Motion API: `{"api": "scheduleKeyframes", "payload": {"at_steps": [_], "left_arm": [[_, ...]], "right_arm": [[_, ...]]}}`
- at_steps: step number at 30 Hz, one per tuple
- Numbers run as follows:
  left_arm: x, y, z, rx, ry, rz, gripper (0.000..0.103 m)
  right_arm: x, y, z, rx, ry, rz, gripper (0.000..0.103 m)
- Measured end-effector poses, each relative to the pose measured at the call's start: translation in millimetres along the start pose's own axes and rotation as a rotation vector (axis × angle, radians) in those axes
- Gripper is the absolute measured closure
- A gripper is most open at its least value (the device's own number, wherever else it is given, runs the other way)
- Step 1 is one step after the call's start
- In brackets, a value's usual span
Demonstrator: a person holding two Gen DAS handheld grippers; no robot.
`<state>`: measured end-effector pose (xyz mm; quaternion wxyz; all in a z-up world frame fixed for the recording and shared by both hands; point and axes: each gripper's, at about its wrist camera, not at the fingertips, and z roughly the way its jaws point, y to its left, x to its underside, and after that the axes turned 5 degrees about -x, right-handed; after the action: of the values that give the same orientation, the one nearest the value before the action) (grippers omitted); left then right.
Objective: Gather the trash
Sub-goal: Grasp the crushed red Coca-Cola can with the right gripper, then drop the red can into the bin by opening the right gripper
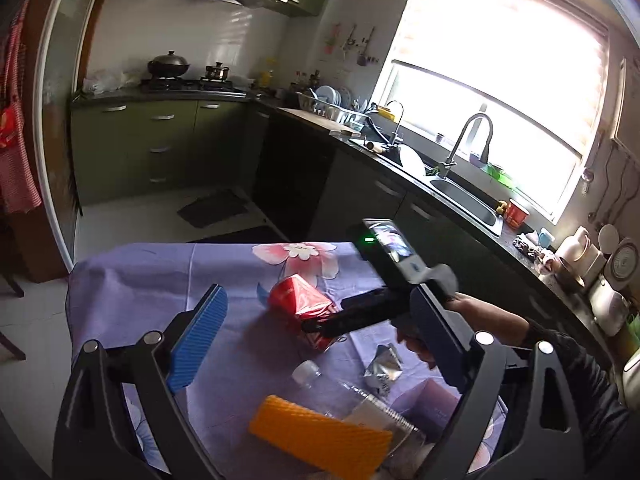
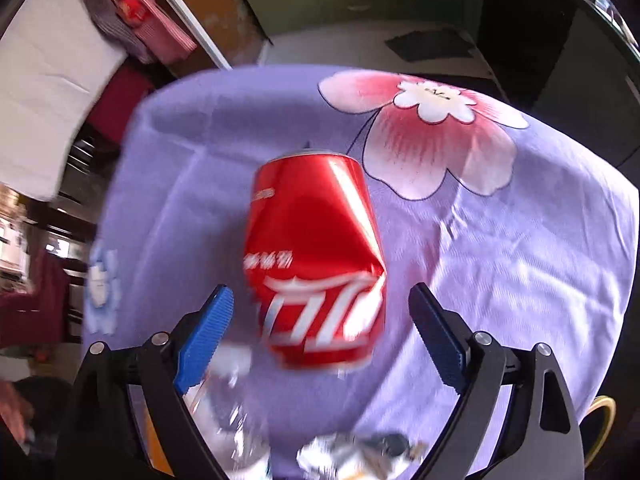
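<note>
A dented red soda can (image 2: 316, 256) lies on the purple flowered tablecloth (image 2: 500, 264); it also shows in the left wrist view (image 1: 298, 300). My right gripper (image 2: 322, 326) is open, its blue fingers on either side of the can's near end, not closed on it. In the left wrist view the right gripper (image 1: 320, 326) reaches in from the right beside the can. My left gripper (image 1: 316, 328) is open and empty above the table. A clear plastic bottle (image 1: 340, 390), a crumpled silver wrapper (image 1: 382, 368) and an orange foam sleeve (image 1: 320, 436) lie near it.
A small lilac box (image 1: 428, 400) sits by the wrapper. Beyond the table is a kitchen with green cabinets (image 1: 160, 140), a stove (image 1: 188, 84) and a sink counter (image 1: 464, 200) under a bright window. The table's far edge (image 1: 224, 245) drops to a white floor.
</note>
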<state>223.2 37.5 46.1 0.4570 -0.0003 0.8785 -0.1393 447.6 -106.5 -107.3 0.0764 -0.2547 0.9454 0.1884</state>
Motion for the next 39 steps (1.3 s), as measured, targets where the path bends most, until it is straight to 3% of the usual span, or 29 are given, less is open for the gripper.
{"api": "scheduleKeyframes", "payload": {"at_steps": [5, 9, 13, 17, 21, 25, 31, 35, 39], "left_arm": [[5.3, 6.1, 2.2, 0.005, 0.011, -0.004, 0.015], [8.0, 5.8, 4.9, 0.008, 0.019, -0.002, 0.015], [11.2, 5.4, 3.4, 0.009, 0.022, 0.001, 0.015], [11.9, 1.8, 3.5, 0.007, 0.03, 0.004, 0.015], [15.6, -8.4, 0.8, 0.016, 0.036, 0.025, 0.015], [22.0, -28.0, -5.9, 0.04, 0.039, 0.063, 0.015], [35.9, -54.5, -8.8, 0.074, 0.061, 0.111, 0.015], [50.0, -72.0, -4.1, 0.091, 0.099, 0.142, 0.014], [59.2, -78.2, 1.0, 0.087, 0.133, 0.146, 0.014]], "right_arm": [[-13.9, 2.5, 26.5, 0.058, 0.06, 0.011, 0.017], [-10.0, 1.0, 31.2, 0.091, 0.07, 0.002, 0.033], [-11.4, 4.1, 35.1, 0.111, 0.046, 0.005, 0.033], [-1.5, -6.4, 19.6, 0.078, 0.009, 0.025, 0.034], [26.0, -16.8, -24.3, 0.047, -0.054, 0.043, 0.034], [81.0, -48.4, -82.9, 0.051, -0.146, 0.1, 0.034], [207.7, -134.3, -146.9, 0.152, -0.234, 0.326, 0.033], [275.7, -192.9, -143.5, 0.228, -0.212, 0.481, 0.033], [303.2, -232.0, -119.8, 0.224, -0.183, 0.58, 0.033]]}}
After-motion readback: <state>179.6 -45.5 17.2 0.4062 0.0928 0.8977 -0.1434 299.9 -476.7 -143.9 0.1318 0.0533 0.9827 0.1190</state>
